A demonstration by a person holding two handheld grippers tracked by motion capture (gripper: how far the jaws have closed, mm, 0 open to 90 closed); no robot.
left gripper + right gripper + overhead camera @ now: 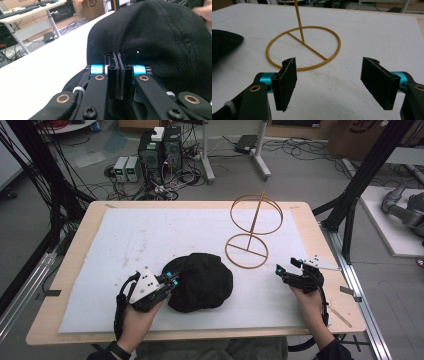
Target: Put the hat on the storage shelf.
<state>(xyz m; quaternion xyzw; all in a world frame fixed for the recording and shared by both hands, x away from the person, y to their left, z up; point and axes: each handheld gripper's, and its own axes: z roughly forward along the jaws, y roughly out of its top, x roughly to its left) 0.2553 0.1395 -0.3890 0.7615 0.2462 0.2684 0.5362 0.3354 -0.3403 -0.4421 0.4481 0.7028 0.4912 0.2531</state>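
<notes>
Step in hand, judged from the layout: hanging of black cap [200, 281] on gold wire stand [251, 229], currently at the pick-up stage.

Left gripper [171, 281]: at the cap's left edge on the white mat [125, 245]. Jaws pressed together in the left gripper view [117, 75]; cannot tell whether cap fabric lies between the pads or merely behind them. Cap resting on the mat at centre front, crown up, not lifted.

Right gripper [285, 270]: jaws spread wide, holding nothing, hovering above the mat just in front of the stand's base ring [303, 47], apart from it.

Next move, as a judgement: confirm the left grip on the cap edge, raise the cap clear of the mat, carry toward the stand's upper ring. Right gripper probably needed to steady the stand or take the cap's far side. Light wire stand likely to tip if bumped.

Count:
- caps: one
- wire stands: one, with two rings joined by one upright rod
- grippers: two
- mats: one, on one wooden table [65, 285]
</notes>
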